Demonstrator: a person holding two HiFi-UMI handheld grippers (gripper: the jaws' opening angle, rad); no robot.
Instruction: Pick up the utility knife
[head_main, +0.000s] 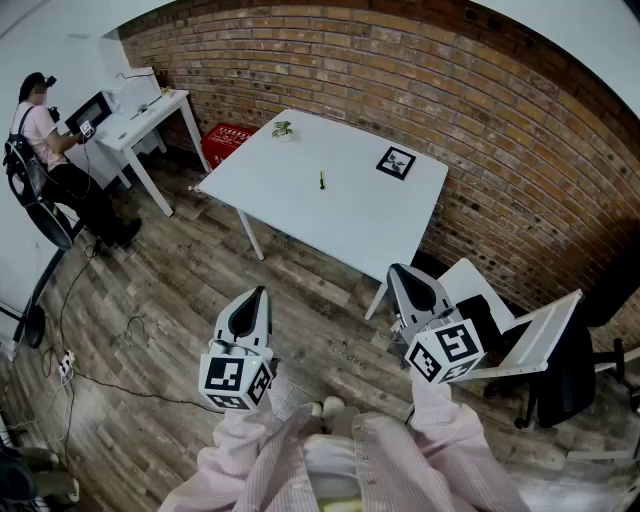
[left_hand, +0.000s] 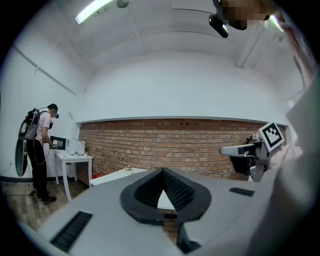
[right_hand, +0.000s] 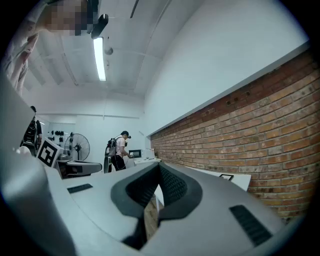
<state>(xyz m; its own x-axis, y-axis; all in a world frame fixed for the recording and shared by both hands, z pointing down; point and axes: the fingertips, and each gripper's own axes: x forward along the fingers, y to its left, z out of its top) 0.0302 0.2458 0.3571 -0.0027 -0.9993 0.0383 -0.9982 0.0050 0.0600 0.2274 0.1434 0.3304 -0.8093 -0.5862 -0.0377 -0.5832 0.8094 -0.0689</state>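
Evidently clenched on nothing, the fingers of the left gripper (head_main: 257, 296) and right gripper (head_main: 402, 272) sit level at lower centre of the frame, well apart from the white worktop (head_main: 300, 215) at upper centre, where the utility knife (head_main: 321, 180) lies mid-surface, so the approach looks not yet begun.

Head view high, looking steeply down at table (head_main: 300, 205), gripper views level, sharing brick wall (left_hand: 175, 145)

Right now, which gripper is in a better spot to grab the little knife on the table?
Probably right, only just. The right gripper is nearer the white table; the left gripper is further back. The utility knife lies mid-table.
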